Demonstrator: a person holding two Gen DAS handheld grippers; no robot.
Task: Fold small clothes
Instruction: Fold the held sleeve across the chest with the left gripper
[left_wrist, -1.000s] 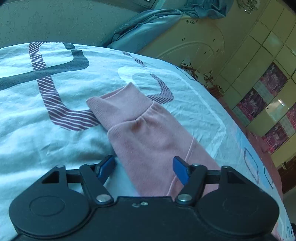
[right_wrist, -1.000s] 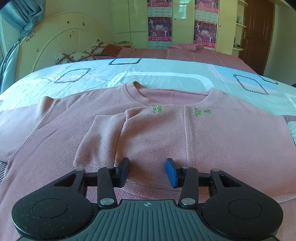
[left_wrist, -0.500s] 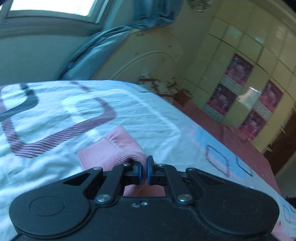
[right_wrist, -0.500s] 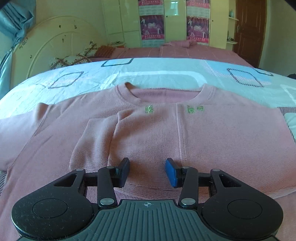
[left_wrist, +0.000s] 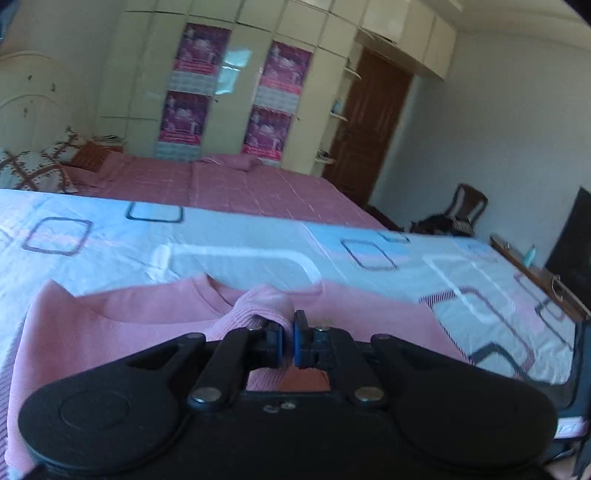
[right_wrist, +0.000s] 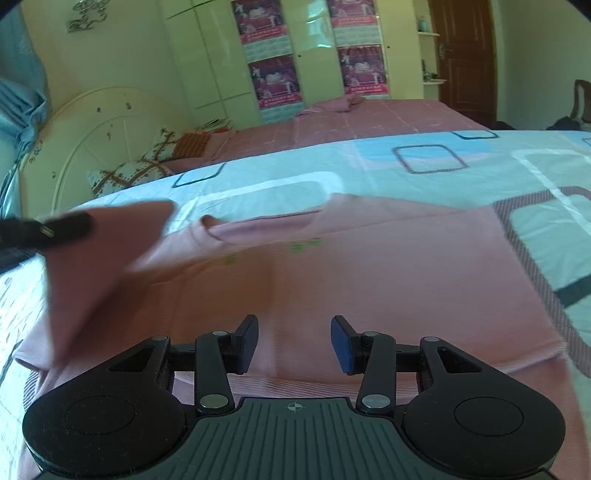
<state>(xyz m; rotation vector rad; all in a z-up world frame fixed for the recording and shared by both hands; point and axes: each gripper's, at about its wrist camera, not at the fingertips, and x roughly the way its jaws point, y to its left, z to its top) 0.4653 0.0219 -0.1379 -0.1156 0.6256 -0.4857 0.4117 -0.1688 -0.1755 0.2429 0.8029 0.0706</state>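
A pink long-sleeved sweater (right_wrist: 369, 266) lies flat on the patterned bedsheet (right_wrist: 443, 166), neckline away from me, with small green embroidery on the chest. My left gripper (left_wrist: 288, 341) is shut on the sweater's left sleeve cuff (left_wrist: 266, 299) and holds it lifted above the sweater's body (left_wrist: 110, 328). In the right wrist view the lifted sleeve (right_wrist: 103, 251) hangs from the left gripper (right_wrist: 48, 230) at the left edge. My right gripper (right_wrist: 294, 345) is open and empty, low over the sweater's lower hem.
The white and blue sheet (left_wrist: 221, 251) covers the near bed. A pink-covered bed (left_wrist: 240, 184) lies behind it. A white headboard (right_wrist: 92, 140) and pillows (right_wrist: 147, 166) are at the left. Wardrobes with posters (right_wrist: 314, 55), a brown door (left_wrist: 365, 129) and a chair (left_wrist: 461, 210) stand beyond.
My left gripper closed on the sleeve cuff, lifted it off the sheet and swung it over the sweater's body. My right gripper stayed open near the hem.
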